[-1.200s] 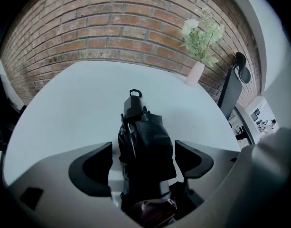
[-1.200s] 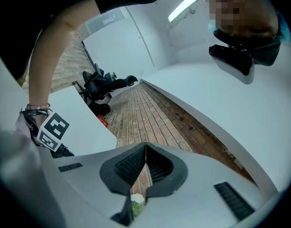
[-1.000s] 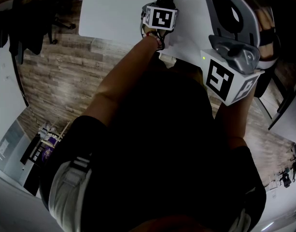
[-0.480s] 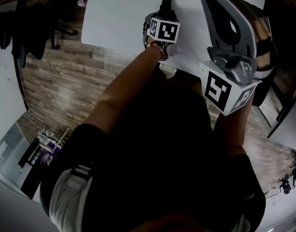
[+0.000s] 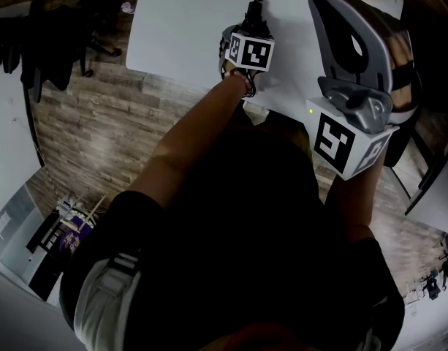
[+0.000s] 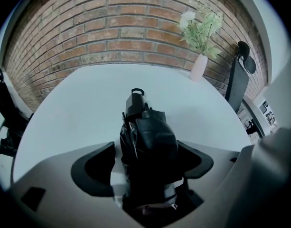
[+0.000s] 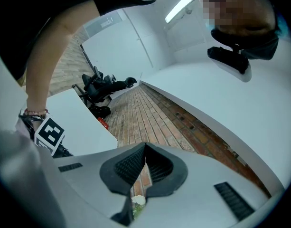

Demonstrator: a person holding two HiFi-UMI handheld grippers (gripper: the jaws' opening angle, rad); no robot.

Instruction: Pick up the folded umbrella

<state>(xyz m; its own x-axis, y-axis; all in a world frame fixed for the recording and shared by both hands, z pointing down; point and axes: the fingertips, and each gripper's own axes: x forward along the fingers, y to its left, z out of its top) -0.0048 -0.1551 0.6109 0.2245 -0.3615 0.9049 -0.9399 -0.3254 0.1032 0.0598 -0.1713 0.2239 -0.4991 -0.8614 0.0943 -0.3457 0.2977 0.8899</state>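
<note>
Right, I judge the grab itself as made. My left gripper [image 6: 147, 163] has its jaws pinched on the folded umbrella [image 6: 146, 127], which sits squarely between them. The black fabric bulges above the pads, and the end with the small loop points away from me over the white table [image 6: 74, 103]. From the head view the bundle lies out past the marker cube, above the tabletop and a little in from its near edge. I cannot tell from any view whether it rests on the surface or is clear of it.

My right gripper [image 7: 144, 167] is held up off to my right side, jaws pressed together with nothing between them, and has no part in this.

So the step in hand is the lift. The next move calls for a steady rise straight up while holding the squeeze. The cloth looks soft and may give, so I'd avoid tilting the loop end downward. The vase of flowers [image 6: 199, 66] stands at the far edge, well apart, and should be no obstacle.
</note>
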